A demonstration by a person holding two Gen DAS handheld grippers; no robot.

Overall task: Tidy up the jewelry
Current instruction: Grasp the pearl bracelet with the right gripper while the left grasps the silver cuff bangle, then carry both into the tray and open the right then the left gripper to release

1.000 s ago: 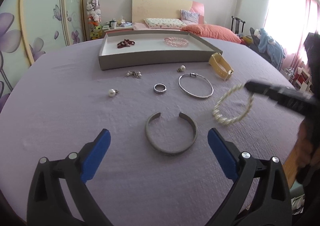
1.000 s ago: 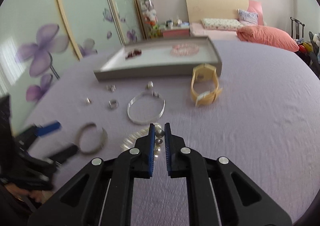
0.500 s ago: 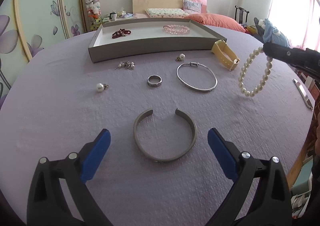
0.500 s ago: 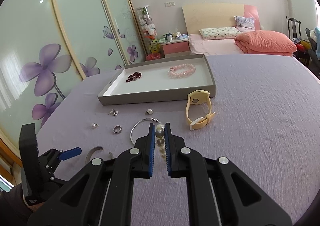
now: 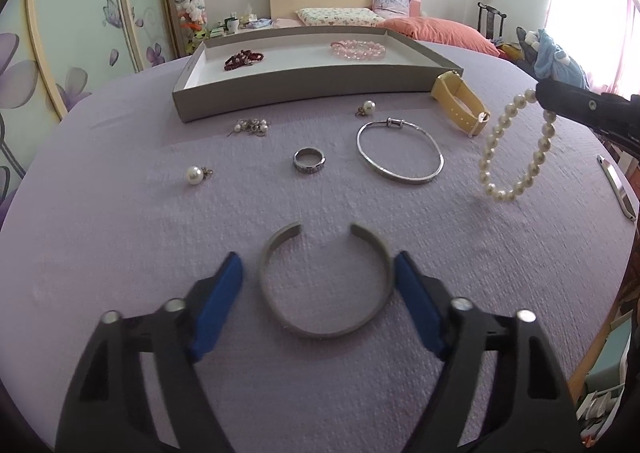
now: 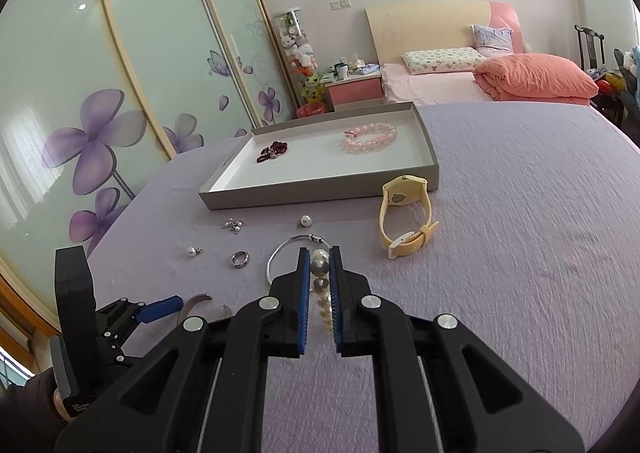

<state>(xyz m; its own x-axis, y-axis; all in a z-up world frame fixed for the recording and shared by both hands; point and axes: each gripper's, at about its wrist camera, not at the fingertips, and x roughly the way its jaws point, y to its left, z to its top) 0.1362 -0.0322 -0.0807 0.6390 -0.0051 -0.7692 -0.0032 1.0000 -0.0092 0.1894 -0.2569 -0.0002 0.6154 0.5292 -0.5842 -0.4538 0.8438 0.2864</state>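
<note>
My right gripper [image 6: 319, 257] is shut on a pearl bracelet [image 5: 516, 151], which hangs from it above the purple cloth; its beads show between the pads [image 6: 320, 269]. My left gripper [image 5: 318, 273] is open, its blue pads either side of a grey cuff bangle [image 5: 324, 285] lying on the cloth. A grey tray [image 5: 296, 87] at the back holds a dark red bracelet [image 5: 243, 60] and a pink bead bracelet [image 5: 358, 49]. On the cloth lie a silver bangle [image 5: 400, 151], a ring [image 5: 309, 160], a yellow watch [image 5: 460, 103] and pearl earrings [image 5: 196, 174].
A metal bar [image 5: 616, 185] lies near the table's right edge. A bed [image 6: 460, 81] with pillows stands behind the table, and a flowered sliding wardrobe [image 6: 120, 93] is on the left. The left gripper also shows in the right wrist view [image 6: 160, 307].
My right gripper lifted the pearl bracelet off the cloth and raised it. My left gripper moved forward and narrowed around the grey cuff bangle.
</note>
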